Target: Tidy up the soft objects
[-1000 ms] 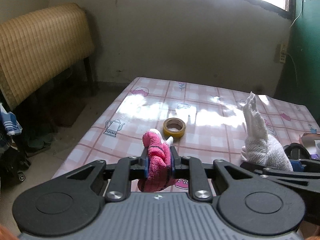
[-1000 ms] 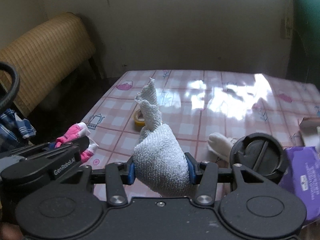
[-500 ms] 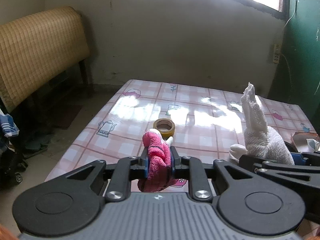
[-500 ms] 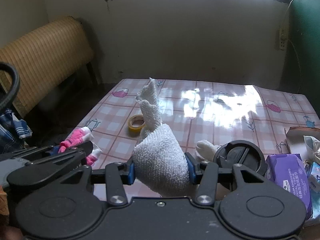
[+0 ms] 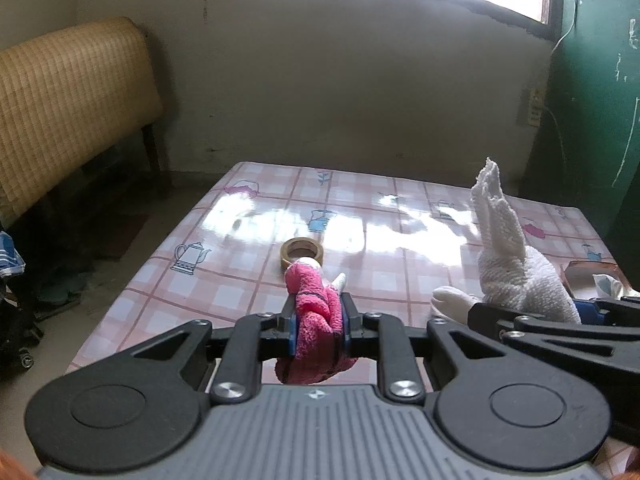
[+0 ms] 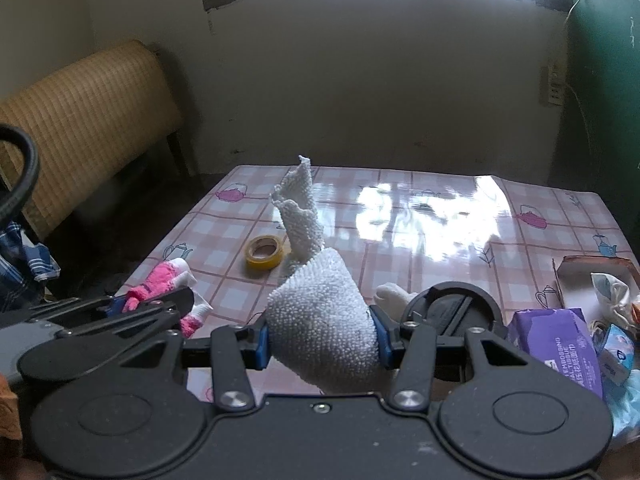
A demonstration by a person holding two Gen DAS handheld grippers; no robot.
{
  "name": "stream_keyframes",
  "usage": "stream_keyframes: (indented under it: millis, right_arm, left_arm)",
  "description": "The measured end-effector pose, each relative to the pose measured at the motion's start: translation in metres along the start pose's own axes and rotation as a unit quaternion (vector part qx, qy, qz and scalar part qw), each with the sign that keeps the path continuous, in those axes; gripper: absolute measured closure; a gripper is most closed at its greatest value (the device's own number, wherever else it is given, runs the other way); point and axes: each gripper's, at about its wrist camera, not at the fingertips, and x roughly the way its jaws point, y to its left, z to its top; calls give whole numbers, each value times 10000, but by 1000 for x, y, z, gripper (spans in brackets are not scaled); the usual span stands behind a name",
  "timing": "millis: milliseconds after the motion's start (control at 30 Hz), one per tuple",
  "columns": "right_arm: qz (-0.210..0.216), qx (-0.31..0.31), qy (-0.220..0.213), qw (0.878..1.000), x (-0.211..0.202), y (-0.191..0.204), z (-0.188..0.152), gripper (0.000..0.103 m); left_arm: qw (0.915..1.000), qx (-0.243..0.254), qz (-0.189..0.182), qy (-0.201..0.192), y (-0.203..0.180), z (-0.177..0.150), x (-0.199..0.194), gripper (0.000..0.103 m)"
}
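Presently our left gripper (image 5: pixel 319 322) clenches the pink cloth (image 5: pixel 316 312) and our right gripper (image 6: pixel 320 334) the white towel (image 6: pixel 320 320) between its pads; we advise lowering both level before releasing.

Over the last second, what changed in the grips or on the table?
Both views tilted up a little, showing more window and table. Nothing was taken or released: the left gripper stays shut on the pink cloth, the right gripper on the white towel. The tape roll has not moved.
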Motion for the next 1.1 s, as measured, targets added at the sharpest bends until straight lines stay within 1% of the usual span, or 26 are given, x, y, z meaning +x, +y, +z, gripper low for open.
stream_keyframes:
  millis: [433,1100]
  right_arm:
    - [-166,112,-119,9997,-13,-24,-3,45]
    - [-393,280,-163,9987,-25,-54,-9,45]
  left_arm:
    - [9997,109,-238,-28,-19,-2,-3,81]
    - [9978,388,-530,20,-49,-8,2,81]
